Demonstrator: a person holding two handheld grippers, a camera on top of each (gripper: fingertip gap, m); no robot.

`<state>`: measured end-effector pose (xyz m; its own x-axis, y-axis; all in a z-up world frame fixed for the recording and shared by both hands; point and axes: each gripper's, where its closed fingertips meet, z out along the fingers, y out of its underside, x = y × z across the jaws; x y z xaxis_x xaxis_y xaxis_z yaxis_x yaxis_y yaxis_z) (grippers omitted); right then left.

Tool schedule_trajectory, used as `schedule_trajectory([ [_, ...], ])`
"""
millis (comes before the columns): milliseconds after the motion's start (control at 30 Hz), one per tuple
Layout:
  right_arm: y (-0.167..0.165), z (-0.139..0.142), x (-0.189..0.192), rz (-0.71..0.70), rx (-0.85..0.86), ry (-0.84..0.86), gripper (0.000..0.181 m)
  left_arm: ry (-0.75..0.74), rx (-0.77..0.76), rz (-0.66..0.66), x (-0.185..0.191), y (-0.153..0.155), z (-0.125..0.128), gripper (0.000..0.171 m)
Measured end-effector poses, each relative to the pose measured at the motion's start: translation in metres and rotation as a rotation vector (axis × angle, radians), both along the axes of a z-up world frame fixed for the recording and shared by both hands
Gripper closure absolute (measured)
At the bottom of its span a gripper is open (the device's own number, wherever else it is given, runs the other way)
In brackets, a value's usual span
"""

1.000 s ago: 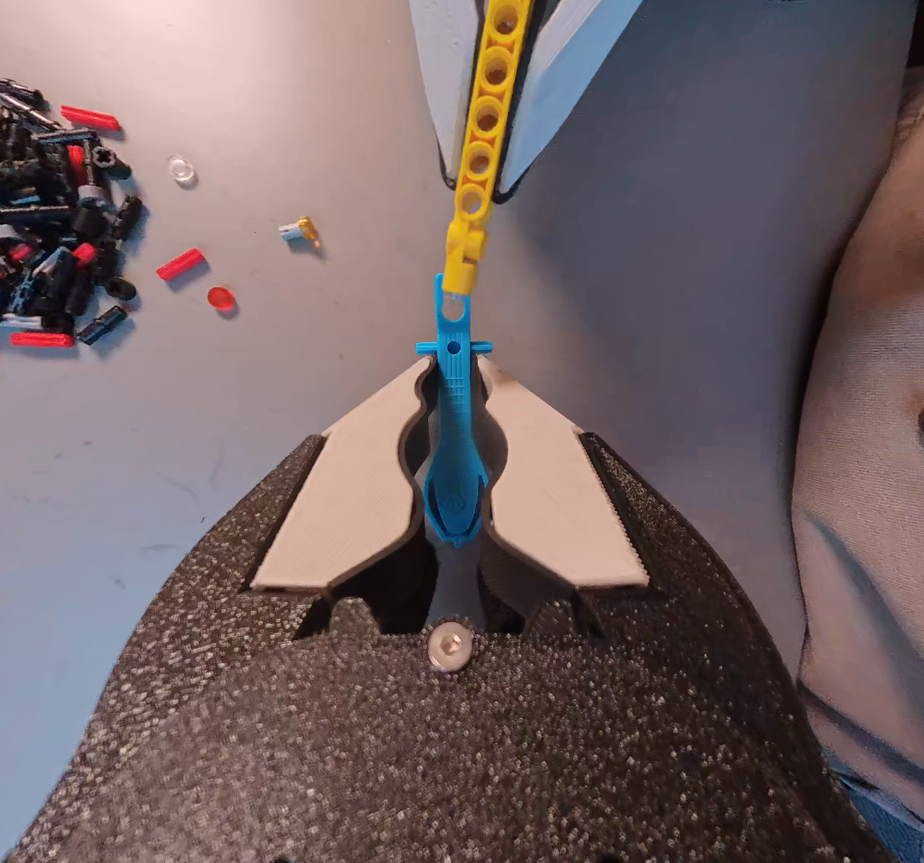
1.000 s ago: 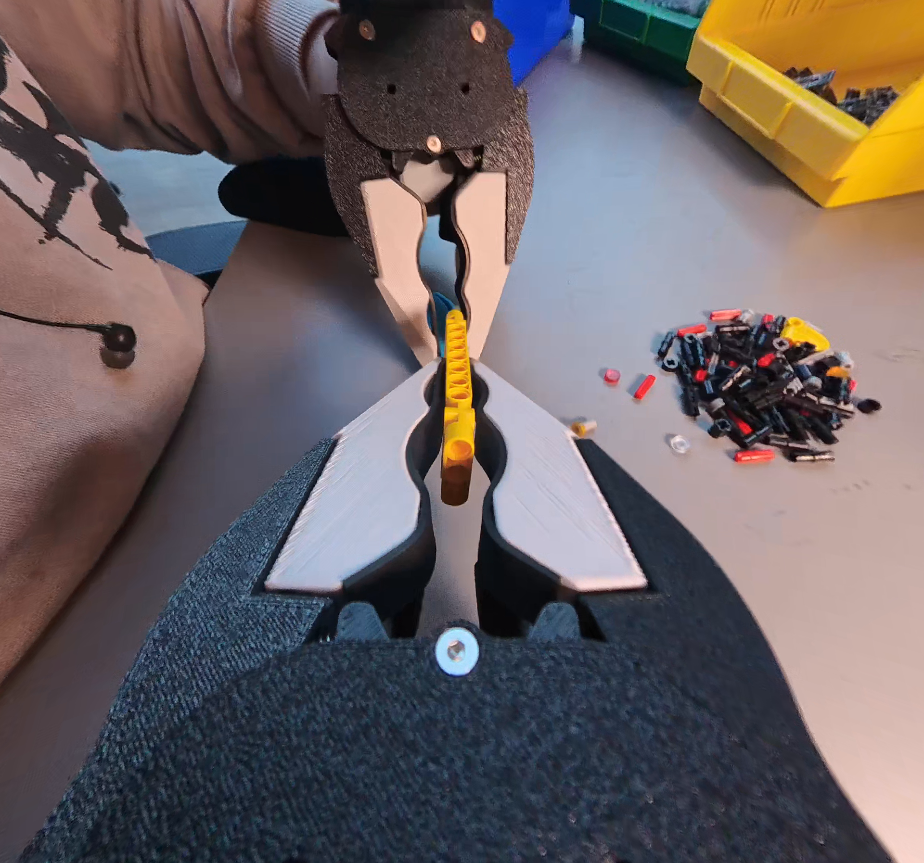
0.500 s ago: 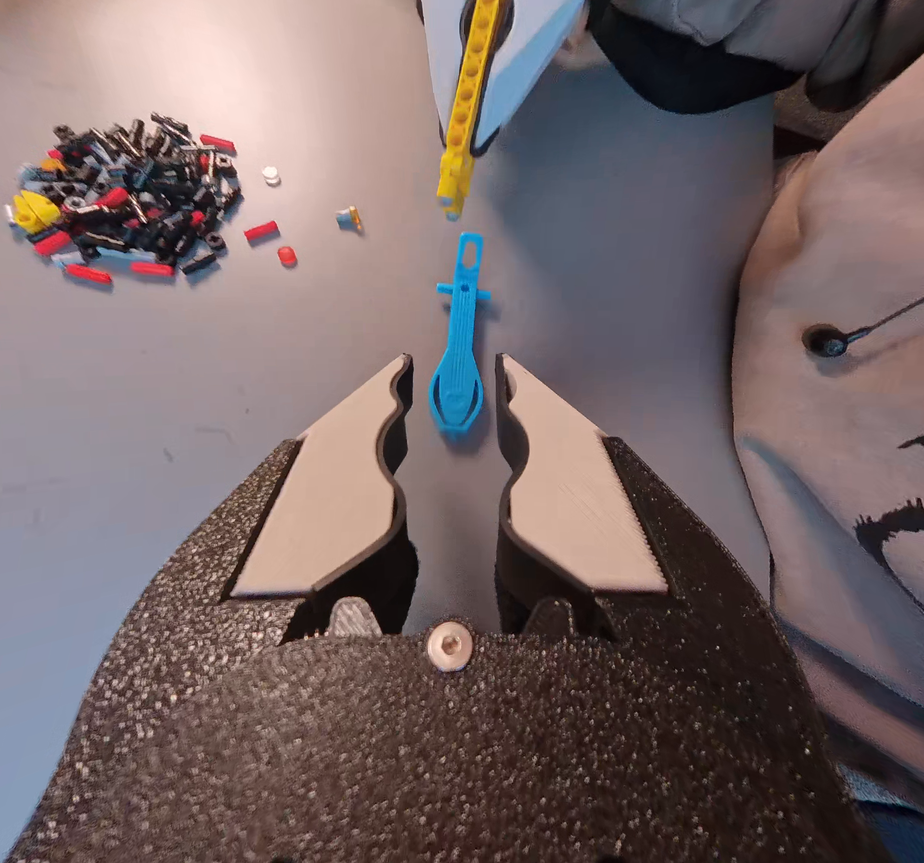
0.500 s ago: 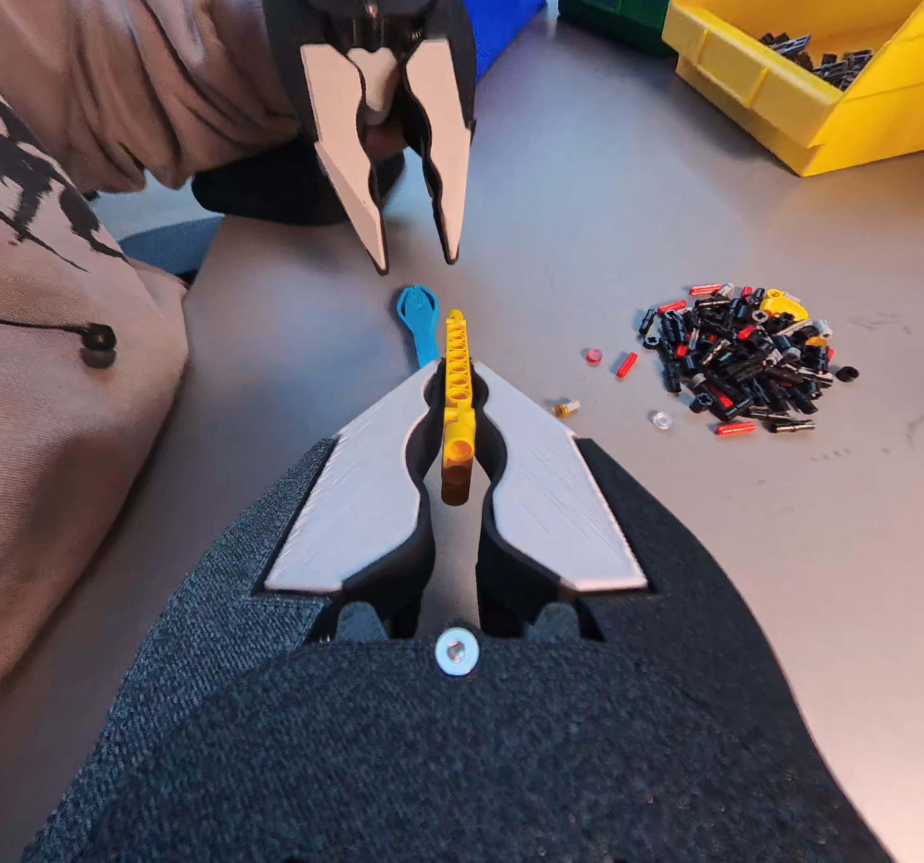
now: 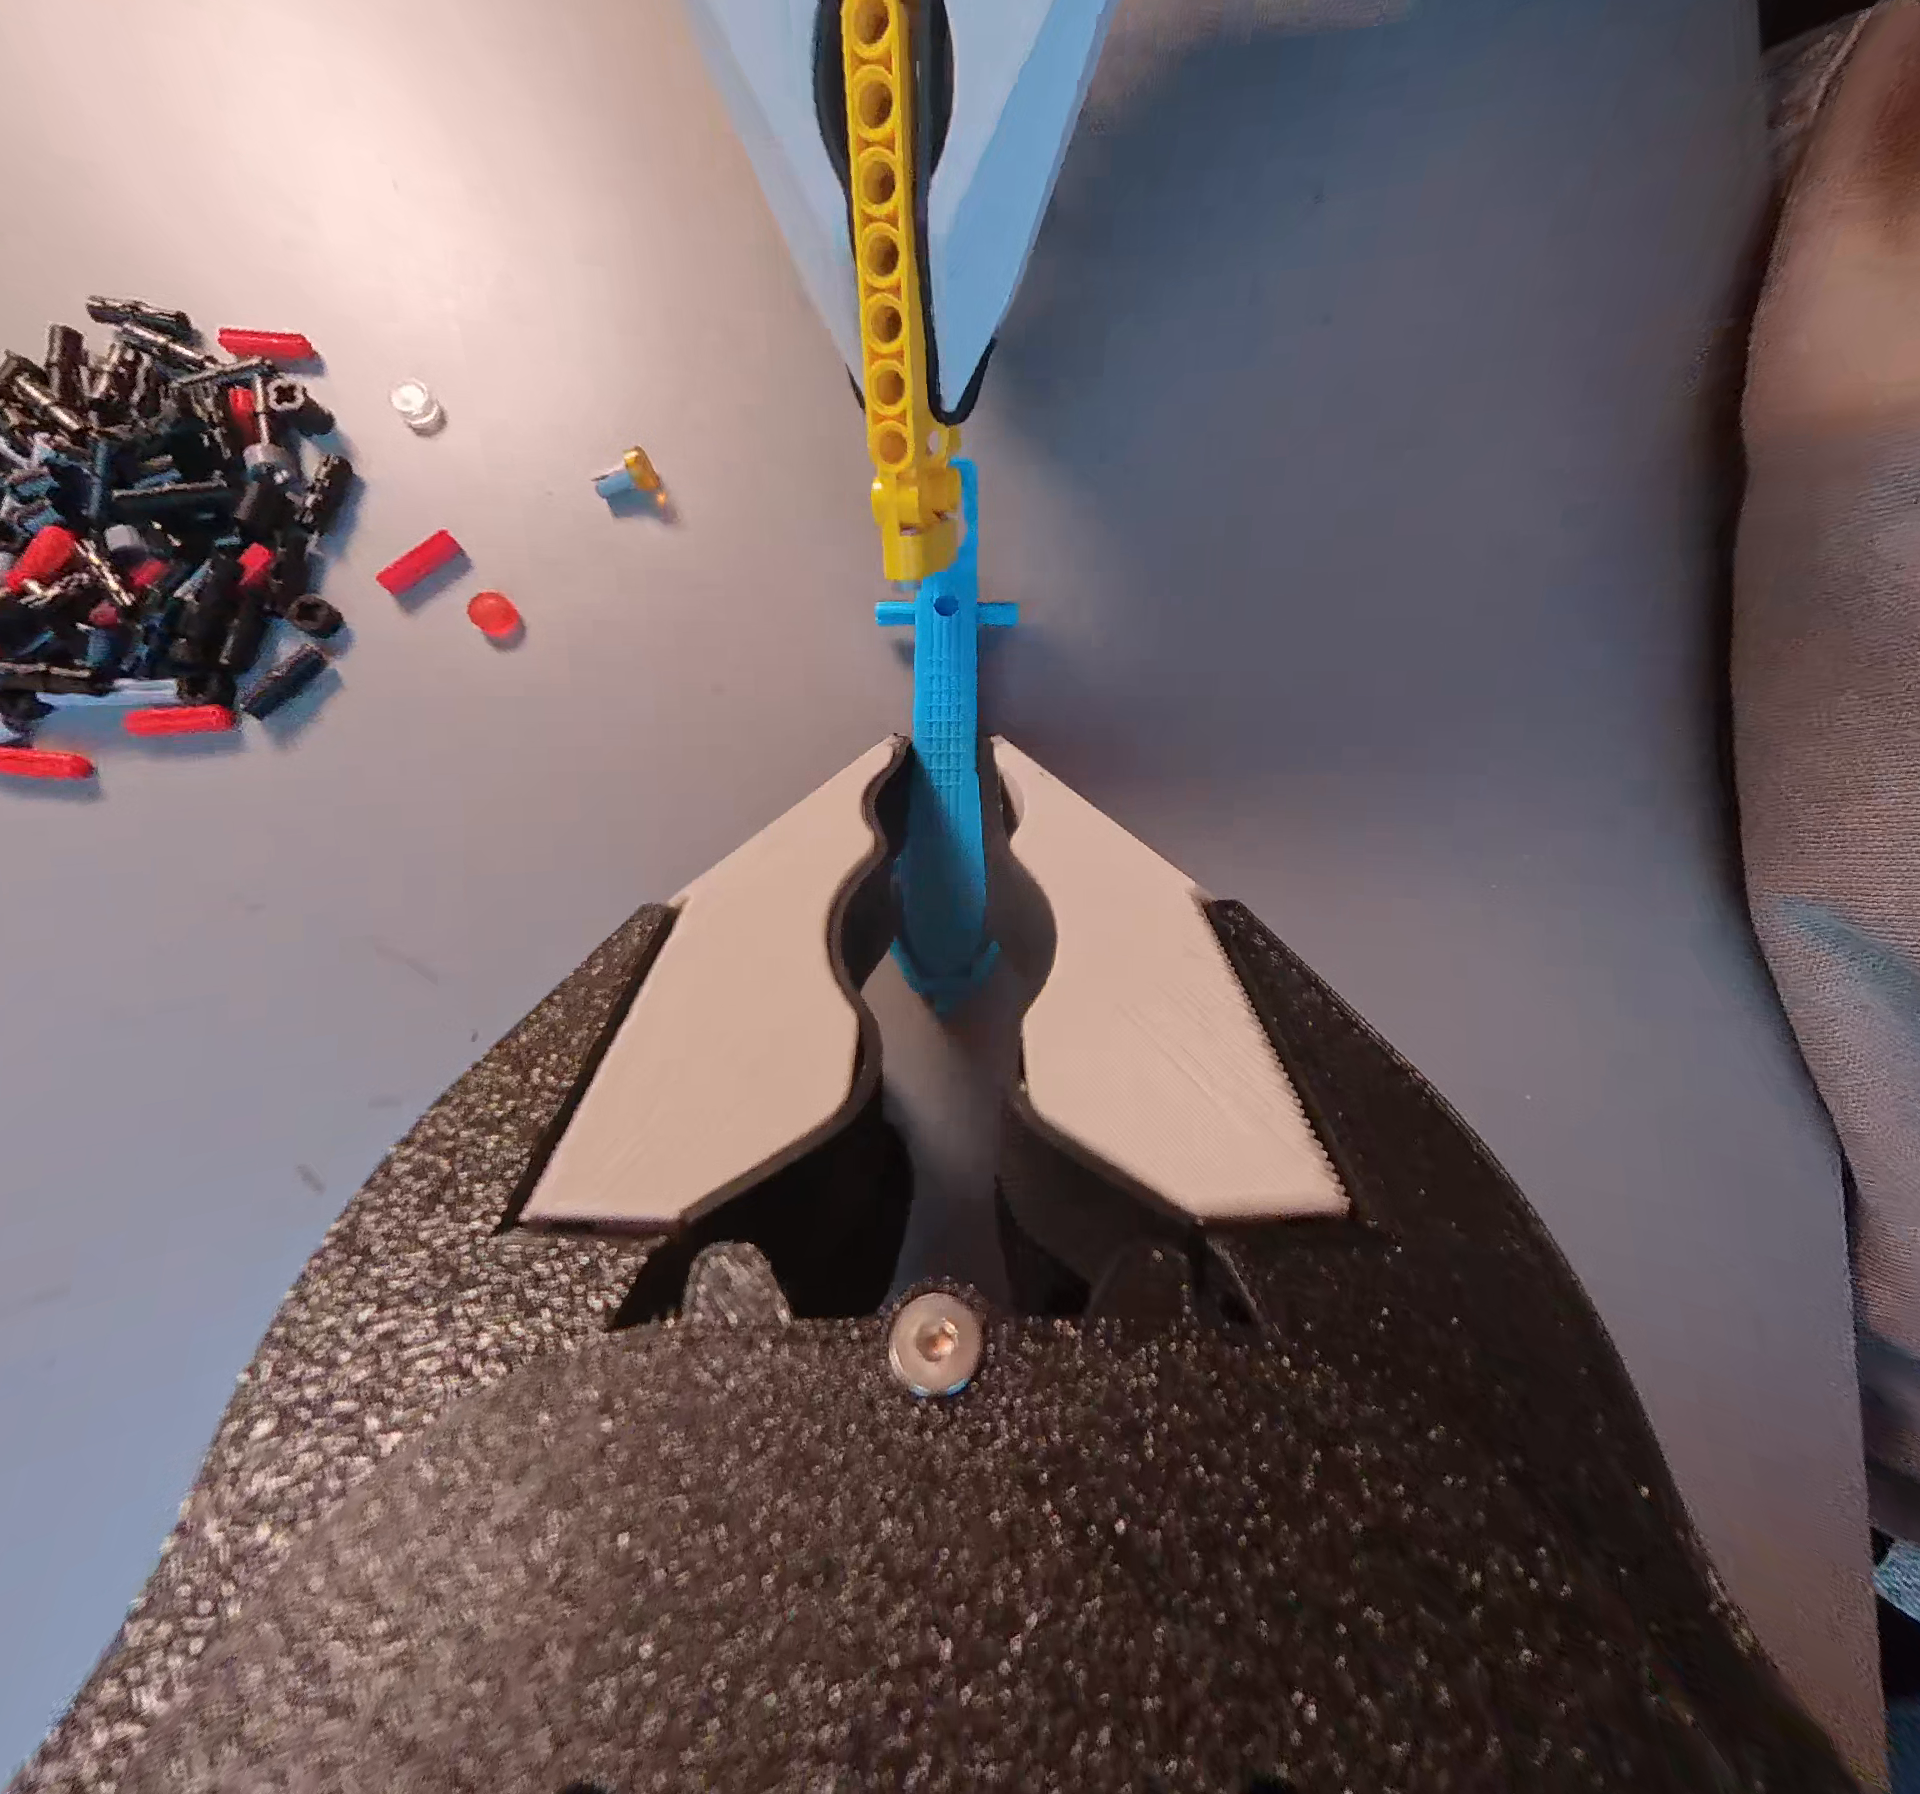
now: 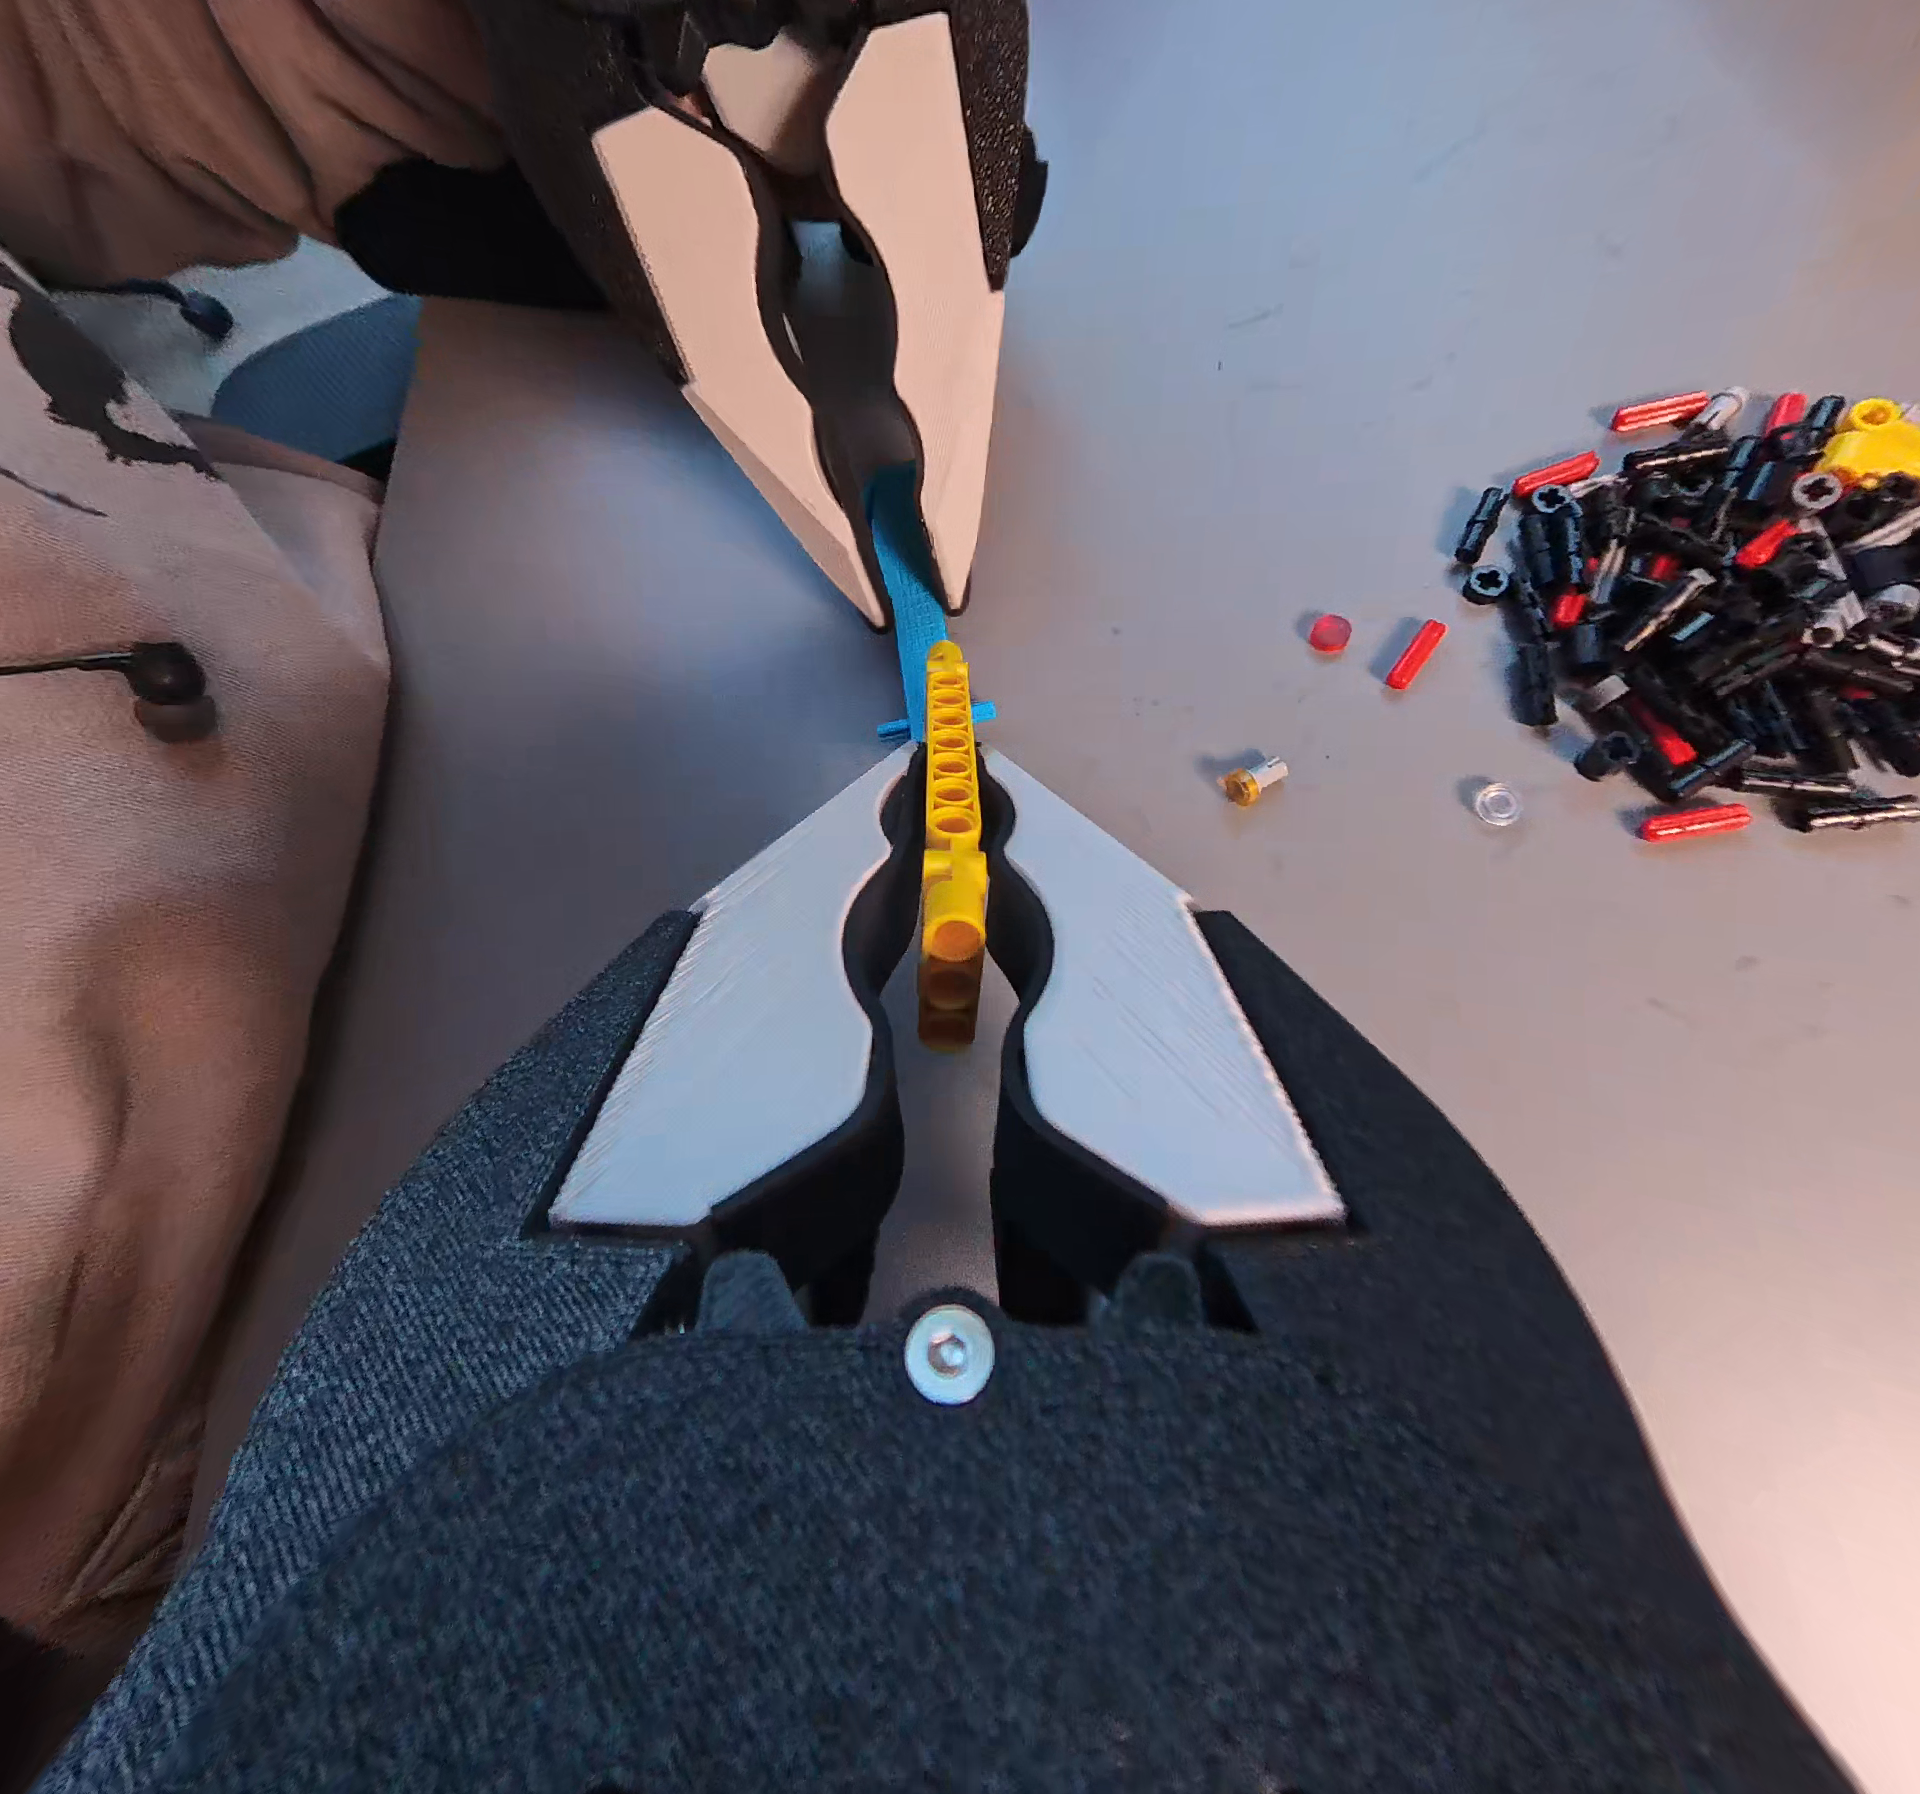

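Note:
My left gripper (image 5: 943,745) is shut on a blue plastic tool (image 5: 945,788) with a ribbed handle and a small crossbar. My right gripper (image 6: 951,757) is shut on a yellow perforated beam (image 6: 951,840). The two grippers face each other tip to tip over the grey table (image 5: 1351,601). The beam's end (image 5: 914,518) overlaps the far end of the blue tool and seems to touch it. The left gripper (image 6: 914,601) also shows in the right wrist view with the blue tool (image 6: 906,601) sticking out. The right gripper (image 5: 914,404) shows at the top of the left wrist view.
A pile of small black, red and grey parts (image 5: 135,518) lies on the table, also in the right wrist view (image 6: 1714,622). Loose bits lie near it: a red stud (image 6: 1329,631), a red pin (image 6: 1415,653), a clear stud (image 6: 1496,801), a small yellow-tipped piece (image 6: 1252,778). A person's beige sleeve (image 6: 156,809) borders the table edge. Tip to tip, the grippers are about 6 cm apart.
Half a second ago my left gripper was open with the blue tool lying on the table. Now it is shut on the tool again, with tool and yellow beam brought end to end.

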<state>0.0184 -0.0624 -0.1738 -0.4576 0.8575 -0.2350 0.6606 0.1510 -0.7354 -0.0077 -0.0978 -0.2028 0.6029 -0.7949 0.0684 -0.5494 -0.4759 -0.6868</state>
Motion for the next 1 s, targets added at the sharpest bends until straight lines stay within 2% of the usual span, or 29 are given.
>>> schedule_trajectory([
  [200, 0.004, -0.001, -0.002, 0.032, 0.126, -0.135, 0.176, -0.032, 0.003, -0.03, 0.0, 0.008, 0.002, 0.16],
  [400, -0.004, 0.0, -0.008, 0.109, 0.256, -0.237, 0.176, -0.04, 0.063, 0.007, -0.005, 0.009, 0.0, 0.158],
  [633, -0.012, -0.001, -0.015, 0.19, 0.428, -0.341, 0.176, 0.04, 0.119, -0.007, -0.009, 0.007, -0.005, 0.157],
  [1000, -0.019, -0.004, -0.023, 0.274, 0.631, -0.429, 0.178, -0.027, 0.044, 0.002, -0.01, 0.005, -0.006, 0.154],
])
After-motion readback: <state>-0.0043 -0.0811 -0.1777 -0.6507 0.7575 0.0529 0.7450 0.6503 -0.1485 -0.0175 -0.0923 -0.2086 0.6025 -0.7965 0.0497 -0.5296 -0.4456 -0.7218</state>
